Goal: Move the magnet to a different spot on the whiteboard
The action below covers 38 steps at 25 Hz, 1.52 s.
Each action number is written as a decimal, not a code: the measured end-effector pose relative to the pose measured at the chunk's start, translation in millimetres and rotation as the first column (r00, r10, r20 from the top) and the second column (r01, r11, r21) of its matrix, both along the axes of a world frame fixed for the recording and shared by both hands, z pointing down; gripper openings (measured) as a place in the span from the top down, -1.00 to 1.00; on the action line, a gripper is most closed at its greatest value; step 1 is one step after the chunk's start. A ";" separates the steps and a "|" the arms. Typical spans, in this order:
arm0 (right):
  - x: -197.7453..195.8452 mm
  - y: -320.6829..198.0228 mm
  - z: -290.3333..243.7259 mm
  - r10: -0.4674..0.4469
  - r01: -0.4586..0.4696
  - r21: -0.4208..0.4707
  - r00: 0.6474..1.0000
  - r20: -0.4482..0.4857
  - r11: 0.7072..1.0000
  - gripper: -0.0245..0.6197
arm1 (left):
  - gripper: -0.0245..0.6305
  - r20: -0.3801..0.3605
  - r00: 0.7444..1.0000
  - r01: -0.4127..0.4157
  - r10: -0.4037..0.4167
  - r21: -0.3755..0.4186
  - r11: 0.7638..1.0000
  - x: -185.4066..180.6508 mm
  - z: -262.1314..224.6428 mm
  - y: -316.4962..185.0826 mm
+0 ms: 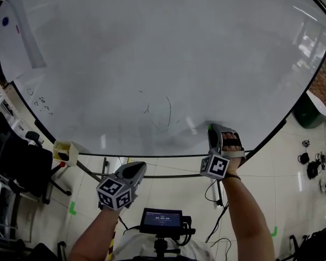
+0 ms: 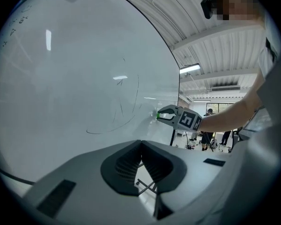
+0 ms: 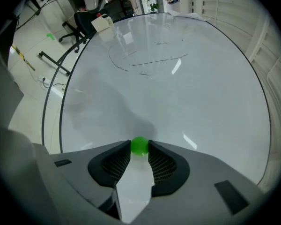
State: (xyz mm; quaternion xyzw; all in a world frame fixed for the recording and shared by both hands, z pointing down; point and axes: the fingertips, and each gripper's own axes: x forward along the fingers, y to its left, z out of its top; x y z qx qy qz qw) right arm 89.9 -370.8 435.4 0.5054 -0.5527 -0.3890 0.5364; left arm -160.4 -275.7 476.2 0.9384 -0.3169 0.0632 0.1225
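As the head view shows, the right claw [image 1: 213, 128] grips a green magnet [image 1: 210, 126] against the whiteboard [image 1: 152, 64] near its bottom edge, toward the right corner. The left claw [image 1: 136, 169] hangs below that edge, off the whiteboard. Left gripper view: its jaws meet with nothing between them. Right gripper view: both jaws press the magnet [image 3: 140, 146], which sits on the whiteboard.

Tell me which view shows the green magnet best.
The right gripper view: the green magnet sits large and sharp between the pads of the right gripper, against the whiteboard. The head view and the left gripper view show only a green speck at that gripper's tip.
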 end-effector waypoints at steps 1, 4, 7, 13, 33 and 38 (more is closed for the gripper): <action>0.8 1.2 0.0 -0.001 0.001 -0.002 1.000 -0.007 1.000 0.49 | 0.82 0.000 1.000 -0.004 0.004 0.001 1.000 1.1 -0.6 -0.1; -4.9 10.5 0.1 -0.023 0.024 -0.043 1.000 0.022 0.999 0.49 | 0.82 -0.003 1.000 -0.020 0.020 0.003 1.000 6.8 -1.6 0.6; -1.7 19.3 0.9 -0.035 0.036 -0.078 0.999 0.012 0.996 0.49 | 0.82 -0.003 0.999 -0.043 0.043 0.002 0.999 14.9 -1.1 2.7; 0.9 46.6 5.9 -0.030 0.048 -0.195 0.995 0.097 0.980 0.49 | 0.82 0.010 0.994 -0.105 0.105 0.009 0.994 32.2 -0.2 10.9; 16.9 169.9 19.0 0.039 0.252 -0.470 0.849 0.526 0.846 0.49 | 0.82 0.010 0.966 -0.259 0.259 0.028 0.965 101.3 -13.7 56.6; 18.1 189.2 5.2 0.138 0.341 -0.401 0.590 0.795 0.850 0.49 | 0.82 0.007 0.961 -0.278 0.278 0.031 0.960 115.2 -17.8 66.5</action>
